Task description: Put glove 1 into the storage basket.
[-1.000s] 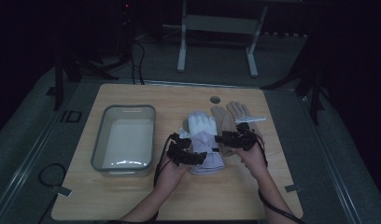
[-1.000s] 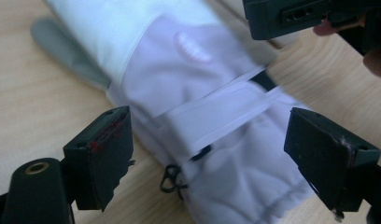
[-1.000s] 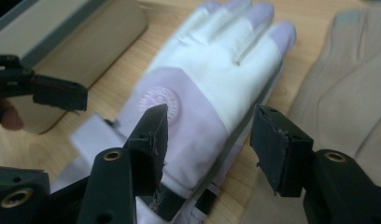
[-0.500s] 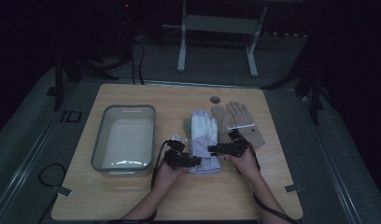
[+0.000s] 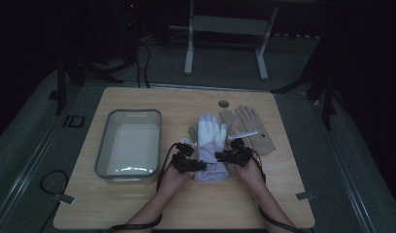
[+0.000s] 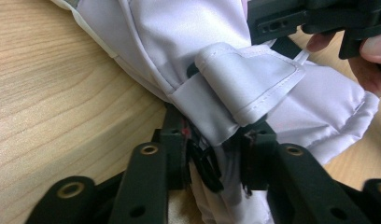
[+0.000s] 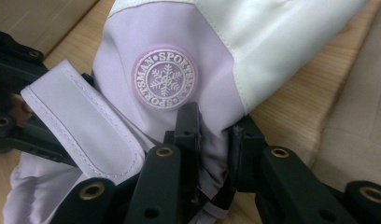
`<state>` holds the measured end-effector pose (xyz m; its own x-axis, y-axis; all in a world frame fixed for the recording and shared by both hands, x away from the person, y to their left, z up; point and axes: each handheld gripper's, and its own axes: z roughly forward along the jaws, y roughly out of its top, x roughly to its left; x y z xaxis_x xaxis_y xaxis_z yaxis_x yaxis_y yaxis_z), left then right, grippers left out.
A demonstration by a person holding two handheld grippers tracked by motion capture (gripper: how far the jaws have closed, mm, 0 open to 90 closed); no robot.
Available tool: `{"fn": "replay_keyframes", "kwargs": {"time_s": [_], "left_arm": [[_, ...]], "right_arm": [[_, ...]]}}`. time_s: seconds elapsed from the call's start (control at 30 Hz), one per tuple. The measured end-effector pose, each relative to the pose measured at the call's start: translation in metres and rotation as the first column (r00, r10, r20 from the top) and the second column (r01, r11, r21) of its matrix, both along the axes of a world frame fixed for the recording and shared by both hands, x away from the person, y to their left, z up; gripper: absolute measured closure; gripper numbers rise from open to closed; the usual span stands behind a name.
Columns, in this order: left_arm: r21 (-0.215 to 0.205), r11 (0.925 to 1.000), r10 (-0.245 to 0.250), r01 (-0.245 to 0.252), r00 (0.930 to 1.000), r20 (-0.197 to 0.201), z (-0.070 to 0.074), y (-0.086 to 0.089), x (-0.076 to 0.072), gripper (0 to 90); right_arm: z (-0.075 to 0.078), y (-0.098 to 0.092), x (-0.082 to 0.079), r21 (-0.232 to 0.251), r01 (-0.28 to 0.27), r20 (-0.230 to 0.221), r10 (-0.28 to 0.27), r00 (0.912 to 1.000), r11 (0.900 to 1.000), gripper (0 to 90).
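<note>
A white and lavender ski glove (image 5: 210, 138) lies fingers-away in the middle of the wooden table (image 5: 283, 194). My left gripper (image 5: 200, 165) grips its cuff from the left and my right gripper (image 5: 219, 156) from the right. In the left gripper view, the jaws of my left gripper (image 6: 212, 144) have just been closing and now pinch the cuff fabric below the strap tab (image 6: 244, 79). In the right gripper view, my right gripper (image 7: 214, 126) has likewise just been closing and presses on lavender fabric under the round snowflake badge (image 7: 164, 78).
A tan glove (image 5: 249, 127) lies just right of the white one, touching it. A clear rectangular tray (image 5: 130, 114) stands at the left. A small grey disc (image 5: 223, 104) sits near the table's far edge. A metal stand (image 5: 225, 29) is behind the table.
Both hands came down and inward to the white glove's cuff. The right gripper moved left, off the tan glove. Both pairs of jaws closed on the cuff fabric.
</note>
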<state>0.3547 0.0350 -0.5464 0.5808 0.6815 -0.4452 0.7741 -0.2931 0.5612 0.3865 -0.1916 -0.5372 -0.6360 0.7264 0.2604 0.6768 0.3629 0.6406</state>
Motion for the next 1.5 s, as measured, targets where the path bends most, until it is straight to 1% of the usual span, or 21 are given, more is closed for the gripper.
{"fn": "replay_keyframes", "kwargs": {"time_s": [0.07, 0.17, 0.37, 0.4, 0.43, 0.47, 0.53, 0.7, 0.73, 0.8, 0.9, 0.97, 1.03, 1.27, 1.37, 1.5], "left_arm": [[0.0, 1.0, -0.002, 0.002, 1.0, -0.006, 0.003, 0.0, 0.0, 72.8], [0.006, 1.0, -0.007, 0.007, 0.9999, -0.01, 0.008, 0.0, 0.001, 73.3], [0.022, 0.9996, -0.021, 0.02, 0.9997, 0.014, 0.026, 0.005, 0.002, 73.6], [0.027, 0.9993, -0.025, 0.025, 0.9994, 0.022, 0.031, 0.006, 0.002, 73.6], [0.027, 0.9993, -0.028, 0.027, 0.9992, 0.028, 0.035, 0.008, 0.001, 73.6], [0.03, 0.999, -0.035, 0.034, 0.9989, 0.032, 0.039, 0.009, 0.001, 73.6], [0.037, 0.9984, -0.044, 0.042, 0.9978, 0.049, 0.05, 0.013, -0.001, 73.6], [0.052, 0.9966, -0.068, 0.063, 0.994, 0.086, 0.073, 0.023, -0.003, 73.6], [0.059, 0.996, -0.073, 0.067, 0.9928, 0.095, 0.079, 0.026, -0.004, 73.6], [0.064, 0.9956, -0.075, 0.069, 0.9917, 0.104, 0.086, 0.029, -0.004, 73.6], [0.076, 0.9946, -0.079, 0.07, 0.9902, 0.115, 0.097, 0.036, -0.004, 73.6], [0.076, 0.9949, -0.076, 0.067, 0.9895, 0.123, 0.103, 0.041, -0.004, 73.6], [0.082, 0.9943, -0.078, 0.068, 0.9892, 0.124, 0.109, 0.046, -0.004, 73.6], [0.111, 0.9922, -0.073, 0.058, 0.9879, 0.136, 0.127, 0.067, -0.006, 73.5], [0.117, 0.992, -0.065, 0.048, 0.9872, 0.145, 0.131, 0.076, -0.009, 73.5], [0.122, 0.9916, -0.06, 0.042, 0.9877, 0.145, 0.135, 0.089, -0.011, 73.5]], "right_arm": [[0.004, 0.001, -0.002, -0.002, 0.009, 0.011, -0.009, 0.9999, 1.0, 77.7], [0.008, 0.002, -0.004, -0.006, 0.008, 0.023, -0.008, 0.9997, 1.0, 77.8], [0.022, 0.005, -0.006, 0.015, 0.01, 0.051, -0.011, 0.9987, 1.0, 77.8], [0.025, 0.006, -0.006, 0.016, 0.009, 0.054, -0.01, 0.9985, 1.0, 77.7], [0.033, 0.008, -0.007, 0.022, 0.006, 0.068, -0.007, 0.9977, 1.0, 77.7], [0.033, 0.008, -0.007, 0.022, 0.006, 0.068, -0.007, 0.9977, 1.0, 77.7], [0.041, 0.01, -0.009, 0.03, -0.001, 0.078, -0.002, 0.997, 1.0, 77.7], [0.064, 0.018, -0.012, 0.044, -0.014, 0.111, 0.009, 0.9938, 0.999, 77.7], [0.067, 0.019, -0.013, 0.045, -0.015, 0.118, 0.01, 0.993, 0.999, 77.8], [0.077, 0.025, -0.014, 0.045, -0.017, 0.133, 0.011, 0.9911, 0.999, 77.8], [0.086, 0.031, -0.014, 0.048, -0.018, 0.145, 0.011, 0.9894, 0.999, 77.8], [0.092, 0.036, -0.014, 0.051, -0.023, 0.153, 0.015, 0.9882, 0.998, 77.8], [0.098, 0.041, -0.014, 0.056, -0.023, 0.154, 0.014, 0.9879, 0.998, 77.7], [0.112, 0.062, -0.013, 0.064, -0.047, 0.174, 0.035, 0.9842, 0.997, 77.7], [0.116, 0.071, -0.012, 0.063, -0.058, 0.18, 0.046, 0.9826, 0.996, 77.8], [0.12, 0.085, -0.012, 0.063, -0.074, 0.189, 0.061, 0.9801, 0.995, 77.8]]}}
